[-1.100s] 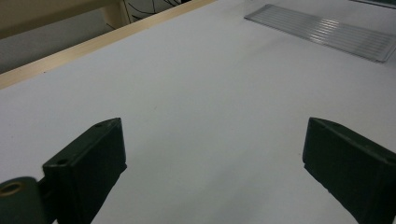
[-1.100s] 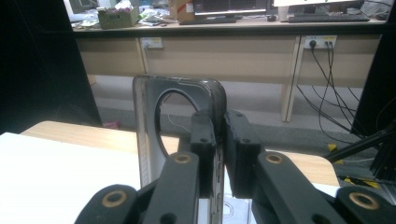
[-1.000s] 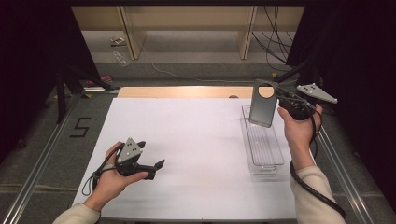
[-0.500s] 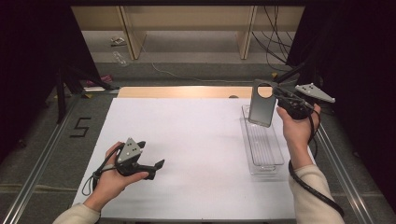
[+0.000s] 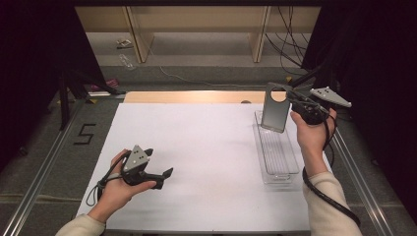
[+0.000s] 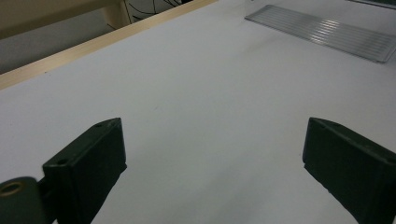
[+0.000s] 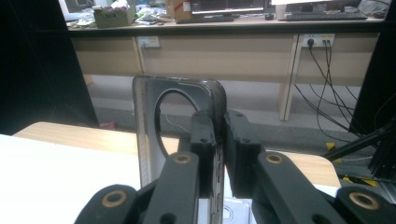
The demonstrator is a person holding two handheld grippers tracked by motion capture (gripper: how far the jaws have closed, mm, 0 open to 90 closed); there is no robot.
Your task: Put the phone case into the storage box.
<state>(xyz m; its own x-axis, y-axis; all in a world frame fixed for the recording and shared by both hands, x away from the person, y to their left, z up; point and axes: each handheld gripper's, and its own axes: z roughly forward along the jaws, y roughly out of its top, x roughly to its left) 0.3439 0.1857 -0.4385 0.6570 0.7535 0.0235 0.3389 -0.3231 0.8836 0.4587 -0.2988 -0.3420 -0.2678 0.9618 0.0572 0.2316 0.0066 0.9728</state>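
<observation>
On the right of the surface point(image 5: 206, 162): a tray point(image 5: 277, 155), running front to back. Above the tray's far end, held upright off it: a phone case point(image 5: 275, 113), clamped at its right edge in the right hand-held gripper point(image 5: 291, 101). Low over the near left part of the surface, well apart from the tray: the left hand-held gripper point(image 5: 164, 176), jaws spread, pointing right toward the tray.

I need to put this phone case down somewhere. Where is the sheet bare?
Bare: the white sheet between the left gripper and the clear tray. Crowded: the right edge, where the right gripper holds the phone case over the tray.
</observation>
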